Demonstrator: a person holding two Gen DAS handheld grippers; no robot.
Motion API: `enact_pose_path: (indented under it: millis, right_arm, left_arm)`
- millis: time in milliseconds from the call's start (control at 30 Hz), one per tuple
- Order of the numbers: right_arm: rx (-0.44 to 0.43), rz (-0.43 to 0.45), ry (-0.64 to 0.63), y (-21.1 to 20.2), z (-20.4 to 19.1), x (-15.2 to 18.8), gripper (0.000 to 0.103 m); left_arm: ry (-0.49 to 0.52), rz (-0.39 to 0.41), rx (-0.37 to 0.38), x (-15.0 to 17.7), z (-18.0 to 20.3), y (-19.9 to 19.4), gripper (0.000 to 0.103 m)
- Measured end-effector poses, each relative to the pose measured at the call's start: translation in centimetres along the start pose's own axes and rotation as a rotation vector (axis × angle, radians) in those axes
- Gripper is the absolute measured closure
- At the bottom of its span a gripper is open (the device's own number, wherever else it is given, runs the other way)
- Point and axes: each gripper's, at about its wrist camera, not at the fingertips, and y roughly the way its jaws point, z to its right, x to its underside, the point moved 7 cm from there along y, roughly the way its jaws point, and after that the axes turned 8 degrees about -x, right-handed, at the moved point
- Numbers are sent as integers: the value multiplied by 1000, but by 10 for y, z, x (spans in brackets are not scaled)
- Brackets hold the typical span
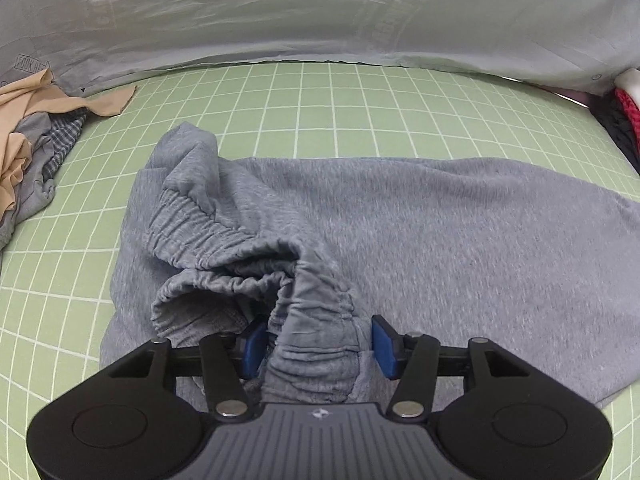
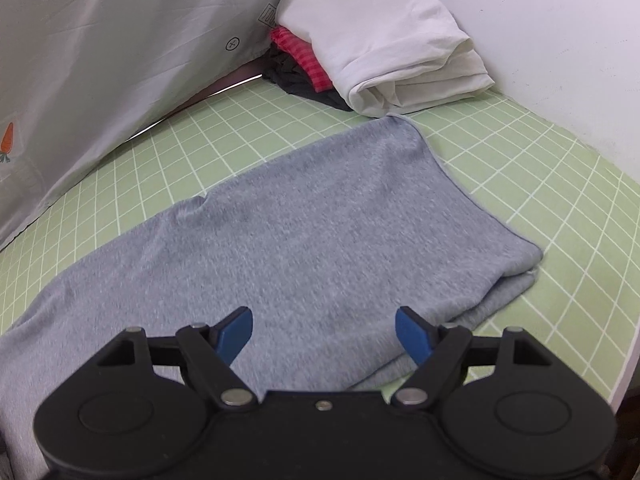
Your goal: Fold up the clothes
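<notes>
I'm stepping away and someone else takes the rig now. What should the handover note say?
Left tongs: blue pads either side of the bunched elastic waistband of the grey pants; whether they pinch it is unclear.
Right tongs: open, empty, over the pants' folded end.
Pants lie on the green grid mat, legs doubled over, waistband end crumpled.
Folded stack, white garment on top, in the far corner.
Unfolded pile at the mat's left edge remains.
Left: finish the pants, stack them, fold the pile.
</notes>
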Motion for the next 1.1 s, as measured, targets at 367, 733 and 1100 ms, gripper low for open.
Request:
enact_pose_path:
  millis: [367, 733, 1100]
  right_arm:
    - [-40, -45, -38, 19, -18, 9, 24]
    - [3, -63, 47, 20, -5, 23, 24]
    - [26, -71, 15, 20, -11, 25, 24]
  left_arm:
    - [-79, 103, -6, -16, -23, -42, 27]
    - [-368, -45, 86, -11, -80, 4, 27]
    - [-297, -15, 158, -28, -49, 14, 84]
